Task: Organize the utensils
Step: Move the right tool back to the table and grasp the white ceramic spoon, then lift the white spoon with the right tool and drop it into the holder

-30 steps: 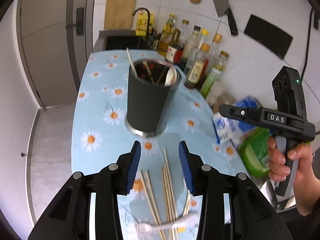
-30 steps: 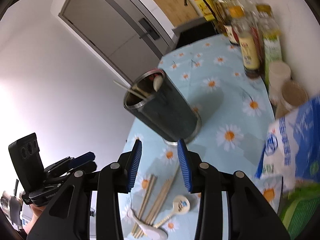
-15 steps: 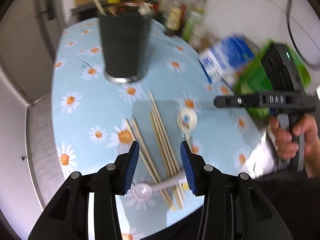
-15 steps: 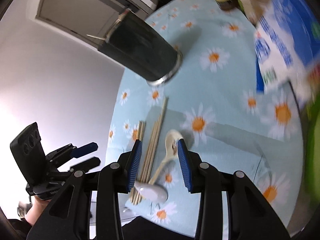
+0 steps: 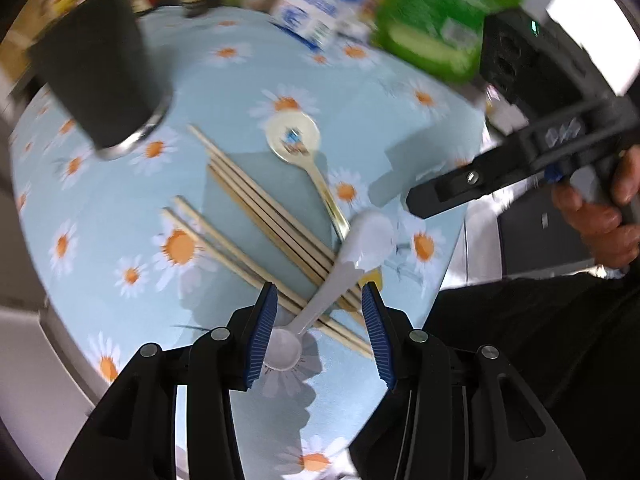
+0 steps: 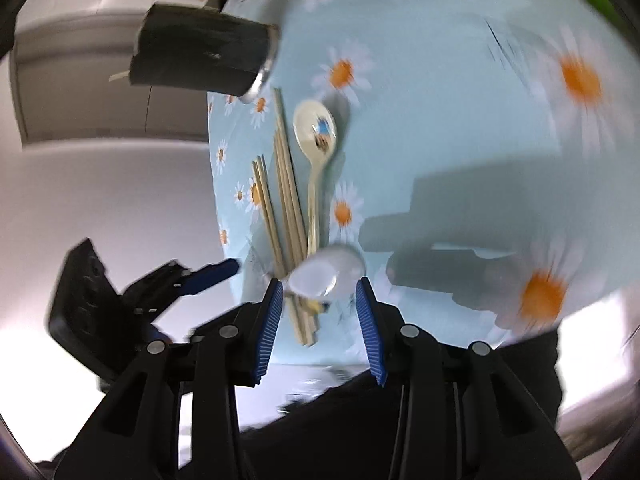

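Now the dark utensil holder [image 5: 100,68] stands on the daisy tablecloth [image 5: 100,200], its inside hidden from view, whereas a second ago chopsticks and a spoon showed in it. Beside it lie wooden chopsticks [image 5: 256,216], a cream spoon [image 5: 296,140] and a white spoon [image 5: 340,276] across them. Both left gripper [image 5: 318,334] and right gripper [image 6: 319,320] are lower than before, jaws spread and empty.

L gripper [image 5: 320,330] pointed steeply down, jaws parted, nothing pinched. R gripper [image 6: 318,318] angled down, jaws parted, empty; held by hand [image 5: 600,216].
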`<state>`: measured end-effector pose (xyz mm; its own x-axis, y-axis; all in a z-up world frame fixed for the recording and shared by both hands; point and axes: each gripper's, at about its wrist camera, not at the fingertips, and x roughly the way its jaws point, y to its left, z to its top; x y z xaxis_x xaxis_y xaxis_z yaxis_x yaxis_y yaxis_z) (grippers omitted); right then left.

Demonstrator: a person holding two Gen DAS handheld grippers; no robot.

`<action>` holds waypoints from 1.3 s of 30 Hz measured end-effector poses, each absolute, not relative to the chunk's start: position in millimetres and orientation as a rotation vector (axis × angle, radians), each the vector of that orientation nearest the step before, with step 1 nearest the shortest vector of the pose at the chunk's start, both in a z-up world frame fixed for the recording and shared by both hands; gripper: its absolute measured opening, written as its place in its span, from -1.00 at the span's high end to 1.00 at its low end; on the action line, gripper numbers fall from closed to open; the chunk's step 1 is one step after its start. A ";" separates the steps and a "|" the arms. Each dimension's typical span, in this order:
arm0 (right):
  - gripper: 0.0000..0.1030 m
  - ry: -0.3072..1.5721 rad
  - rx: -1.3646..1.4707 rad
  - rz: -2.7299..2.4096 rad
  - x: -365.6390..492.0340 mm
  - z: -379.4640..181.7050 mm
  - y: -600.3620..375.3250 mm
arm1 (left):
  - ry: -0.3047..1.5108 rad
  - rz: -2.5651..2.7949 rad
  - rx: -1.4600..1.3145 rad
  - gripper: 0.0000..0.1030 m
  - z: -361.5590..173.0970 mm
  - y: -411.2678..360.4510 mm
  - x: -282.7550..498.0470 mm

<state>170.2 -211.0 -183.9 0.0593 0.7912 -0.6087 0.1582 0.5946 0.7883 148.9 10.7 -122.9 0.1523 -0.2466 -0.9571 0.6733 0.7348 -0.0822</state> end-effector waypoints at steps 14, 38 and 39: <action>0.24 1.403 1.253 0.472 147.4 -221.6 -211.2 | 1.267 -0.861 0.519 0.43 -150.1 2.6 152.8; 0.82 1.389 1.117 0.565 182.9 -206.2 -192.1 | 1.149 -0.916 0.478 0.92 -125.9 -6.4 158.9; 0.82 1.391 1.108 0.570 185.2 -204.8 -191.9 | 1.142 -0.912 0.476 0.92 -124.4 -6.3 157.8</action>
